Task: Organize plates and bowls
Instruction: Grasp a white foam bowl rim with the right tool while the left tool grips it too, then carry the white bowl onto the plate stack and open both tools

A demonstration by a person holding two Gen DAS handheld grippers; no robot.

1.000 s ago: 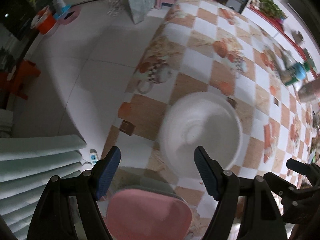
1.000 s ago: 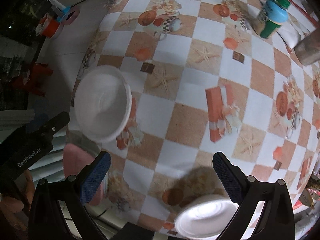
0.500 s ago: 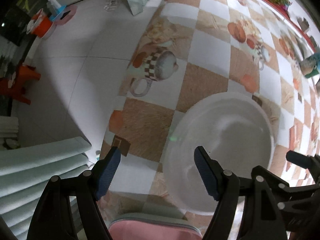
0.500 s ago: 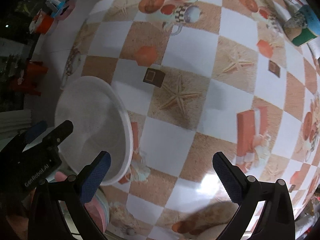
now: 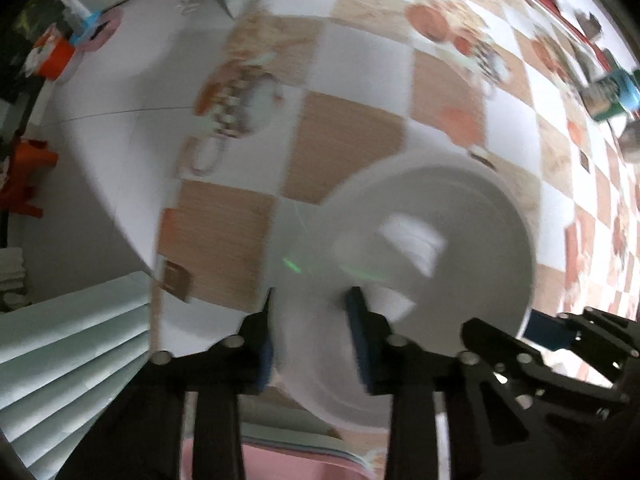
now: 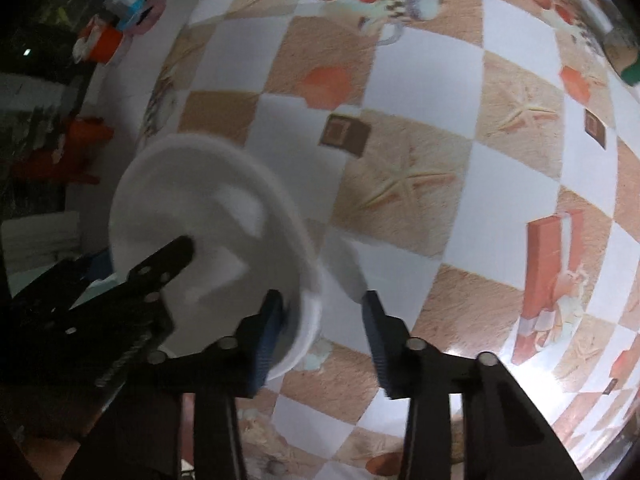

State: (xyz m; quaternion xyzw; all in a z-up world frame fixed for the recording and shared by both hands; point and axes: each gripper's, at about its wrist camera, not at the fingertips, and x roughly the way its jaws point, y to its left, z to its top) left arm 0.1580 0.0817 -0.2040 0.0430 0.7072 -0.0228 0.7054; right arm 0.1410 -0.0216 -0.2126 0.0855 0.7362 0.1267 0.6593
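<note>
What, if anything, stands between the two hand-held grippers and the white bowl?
Nothing visible. The left hand-held gripper and right hand-held gripper each straddle the rim of the white bowl, on opposite sides. Their jaws have just been closing around it. Blur hides whether the pads press yet.

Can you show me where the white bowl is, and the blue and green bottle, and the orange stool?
white bowl (image 5: 472, 208): left wrist view, far rim.
blue and green bottle (image 5: 614, 96): left wrist view, its side, blurred.
orange stool (image 6: 82, 146): right wrist view, its seat.
</note>
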